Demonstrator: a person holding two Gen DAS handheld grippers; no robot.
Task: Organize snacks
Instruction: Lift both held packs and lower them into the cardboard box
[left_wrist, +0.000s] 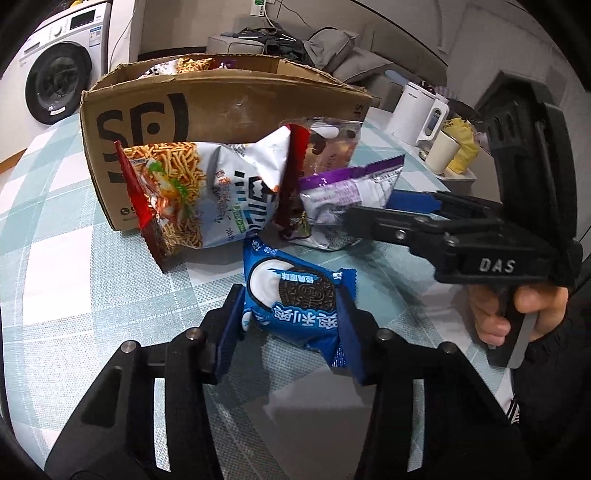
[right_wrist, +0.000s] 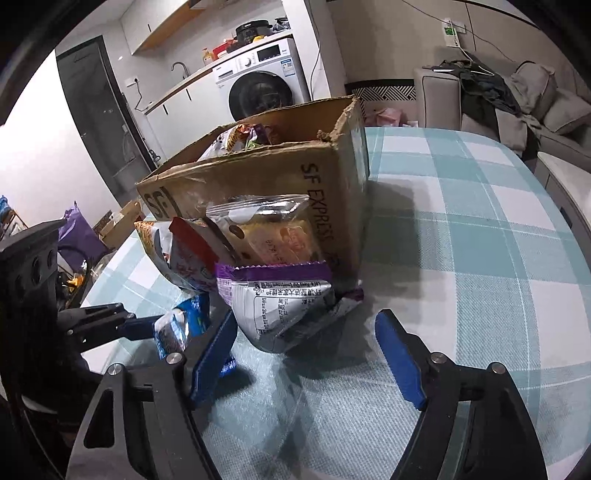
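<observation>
My left gripper (left_wrist: 291, 314) is shut on a blue Oreo packet (left_wrist: 295, 291), just above the checked tablecloth. Beyond it lie a noodle snack bag (left_wrist: 192, 195), a clear-wrapped pastry packet (left_wrist: 328, 144) and a purple-edged silver packet (left_wrist: 343, 195), all against an open SF cardboard box (left_wrist: 207, 107) that holds more snacks. My right gripper (right_wrist: 306, 339) is open and empty, its jaws wide apart just short of the purple-edged packet (right_wrist: 280, 299). It shows in the left wrist view (left_wrist: 373, 210) at the right, beside that packet. The Oreo packet (right_wrist: 181, 325) also shows in the right wrist view.
A white kettle (left_wrist: 417, 110) and a cream mug (left_wrist: 443, 151) stand at the table's far right. A washing machine (right_wrist: 262, 81) and a sofa with clothes (right_wrist: 517, 92) are beyond the table (right_wrist: 480, 236).
</observation>
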